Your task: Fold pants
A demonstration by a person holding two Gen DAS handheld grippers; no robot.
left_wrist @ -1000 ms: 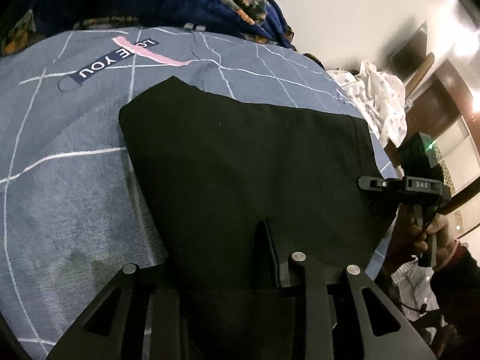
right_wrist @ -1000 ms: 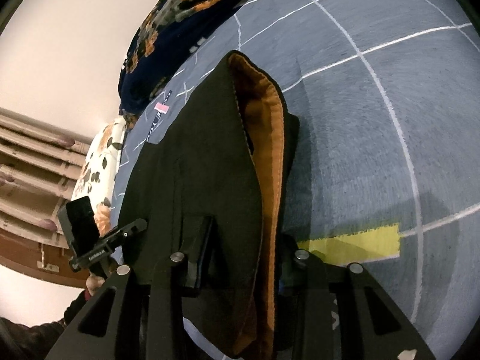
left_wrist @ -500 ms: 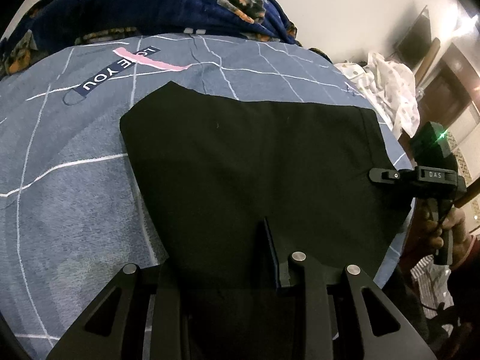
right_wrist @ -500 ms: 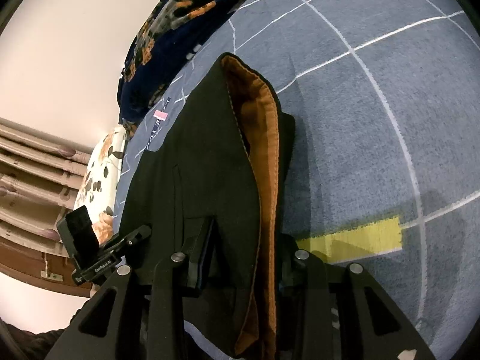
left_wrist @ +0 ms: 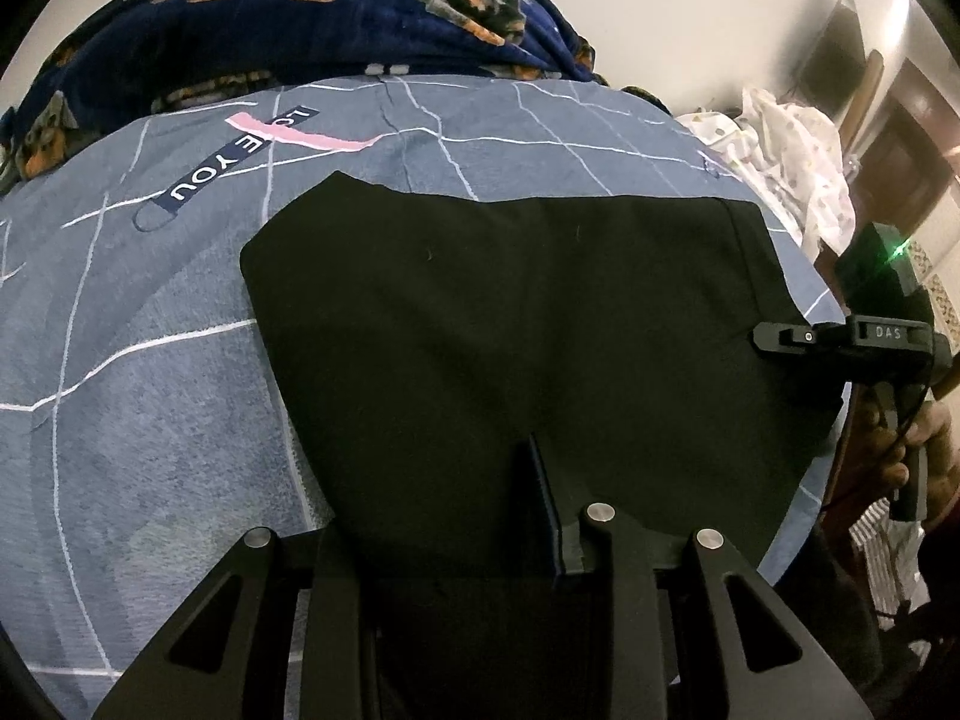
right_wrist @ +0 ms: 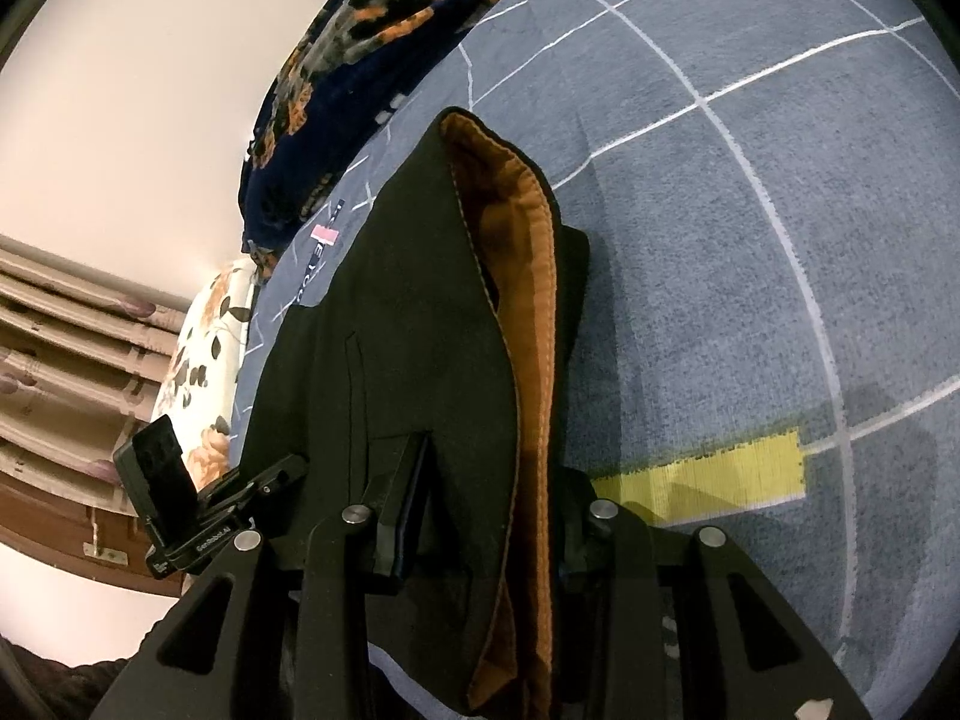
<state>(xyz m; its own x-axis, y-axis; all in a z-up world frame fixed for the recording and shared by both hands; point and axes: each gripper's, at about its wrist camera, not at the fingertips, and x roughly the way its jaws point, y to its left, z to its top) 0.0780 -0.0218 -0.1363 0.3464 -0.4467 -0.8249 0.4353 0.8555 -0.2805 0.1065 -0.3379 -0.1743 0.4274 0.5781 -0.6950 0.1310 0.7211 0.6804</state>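
Black pants lie spread over the blue-grey bed cover. My left gripper is shut on their near edge; only its right finger shows above the cloth. In the right wrist view the pants show an orange lining at the waistband. My right gripper is shut on that waistband end. The right gripper also shows in the left wrist view, at the cloth's right edge. The left gripper also shows in the right wrist view, at the left.
A dark blue floral blanket is heaped along the far side of the bed. White patterned cloth lies past the bed's right corner. A floral pillow and curtains stand at the left. A yellow stripe marks the cover.
Both grippers have drawn back slightly with the pants still held. The cloth has slid a little toward me and lies flatter on the cover.
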